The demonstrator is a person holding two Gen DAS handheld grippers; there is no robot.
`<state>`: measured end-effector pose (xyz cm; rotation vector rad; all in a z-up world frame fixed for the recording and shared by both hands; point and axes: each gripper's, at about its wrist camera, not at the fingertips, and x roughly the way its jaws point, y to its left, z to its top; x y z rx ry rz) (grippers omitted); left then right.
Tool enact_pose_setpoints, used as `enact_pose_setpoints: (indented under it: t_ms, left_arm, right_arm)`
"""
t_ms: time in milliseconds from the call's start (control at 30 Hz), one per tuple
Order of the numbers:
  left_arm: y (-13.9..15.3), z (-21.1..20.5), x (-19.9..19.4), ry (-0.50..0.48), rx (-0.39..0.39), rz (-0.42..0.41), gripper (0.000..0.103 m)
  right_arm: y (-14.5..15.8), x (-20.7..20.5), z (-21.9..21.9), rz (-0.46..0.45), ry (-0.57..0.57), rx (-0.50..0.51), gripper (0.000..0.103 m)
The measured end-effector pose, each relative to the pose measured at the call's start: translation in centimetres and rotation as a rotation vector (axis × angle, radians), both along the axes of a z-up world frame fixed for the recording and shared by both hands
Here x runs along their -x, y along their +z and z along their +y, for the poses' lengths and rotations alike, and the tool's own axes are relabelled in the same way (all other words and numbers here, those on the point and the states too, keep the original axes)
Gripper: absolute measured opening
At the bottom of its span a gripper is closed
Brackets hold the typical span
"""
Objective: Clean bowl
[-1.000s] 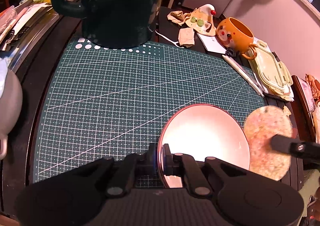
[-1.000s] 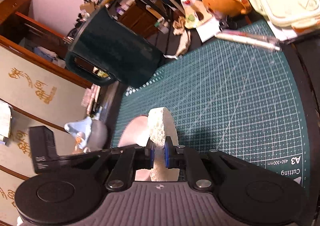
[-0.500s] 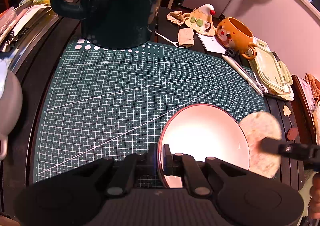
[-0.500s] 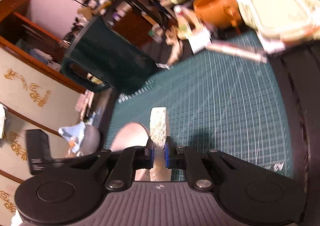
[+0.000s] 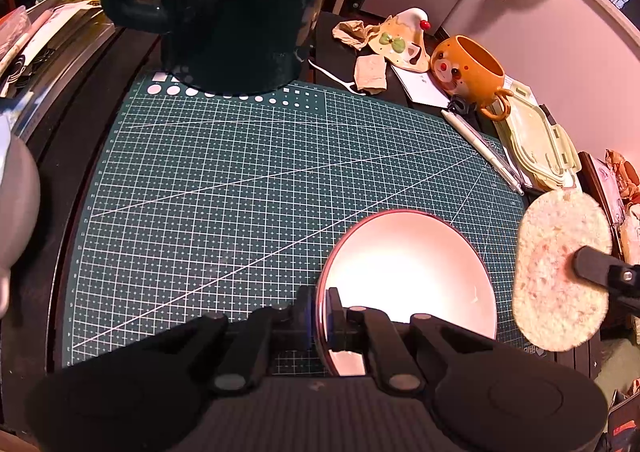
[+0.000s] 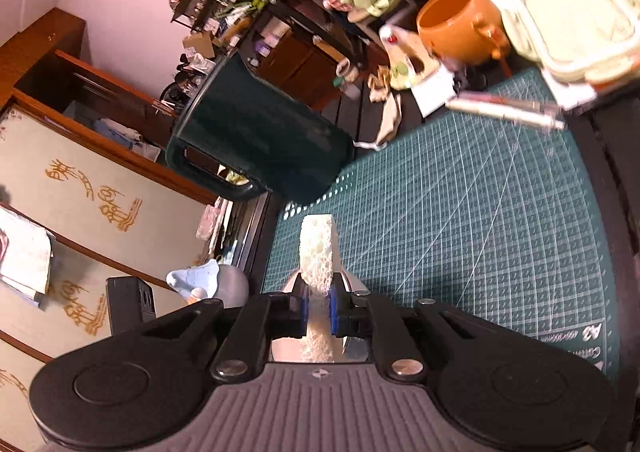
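Gripping the bowl by its near rim, left gripper has fingers clamped either side of the edge, lower centre of the left wrist frame. Bowl sits over the lower right part of the green cutting mat, pale inside facing up. Right gripper has its blue pads squeezed on the sponge, which sticks up edge-on at centre frame. In the left wrist view the sponge shows as a flat oval at right edge, just beside the bowl's right rim; contact can't be determined. Dark green jug at top centre on the mat's far edge. Orange mug, pen and pale lidded container upper right, off the mat.
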<state>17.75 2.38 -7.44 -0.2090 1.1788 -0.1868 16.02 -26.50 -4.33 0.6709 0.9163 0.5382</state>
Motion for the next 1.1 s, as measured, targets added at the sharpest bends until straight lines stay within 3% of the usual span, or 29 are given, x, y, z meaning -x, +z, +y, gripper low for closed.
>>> enact_pose_setpoints:
  t_ms: [100, 200, 467, 800, 900, 1100]
  left_arm:
    - [0.0, 0.0, 0.0, -0.001, -0.003, -0.001, 0.006]
    - [0.0, 0.0, 0.0, -0.001, -0.003, -0.002, 0.006]
    - [0.0, 0.0, 0.0, -0.003, -0.008, 0.000, 0.006]
    - [-0.1, 0.1, -0.1, -0.006, -0.002, 0.003, 0.006]
    - [-0.1, 0.0, 0.0, -0.002, 0.000, 0.004, 0.006]
    - [-0.2, 0.6, 0.0, 0.031, 0.054, 0.032, 0.007]
  right_arm:
    - [-1.2, -0.5, 0.4, 0.037, -0.009, 0.088, 0.009]
    - [-3.0, -1.1, 0.9, 0.100, -0.004, 0.094, 0.009]
    - [-5.7, -1.6, 0.9, 0.226, -0.006, -0.058, 0.010]
    - [-1.7, -0.3, -1.1, 0.090, -0.020, -0.127, 0.009]
    - [-1.2, -0.2, -1.6, 0.063, -0.049, -0.057, 0.009]
    - [-3.6, -1.0, -0.5, 0.136, -0.036, 0.021, 0.009]
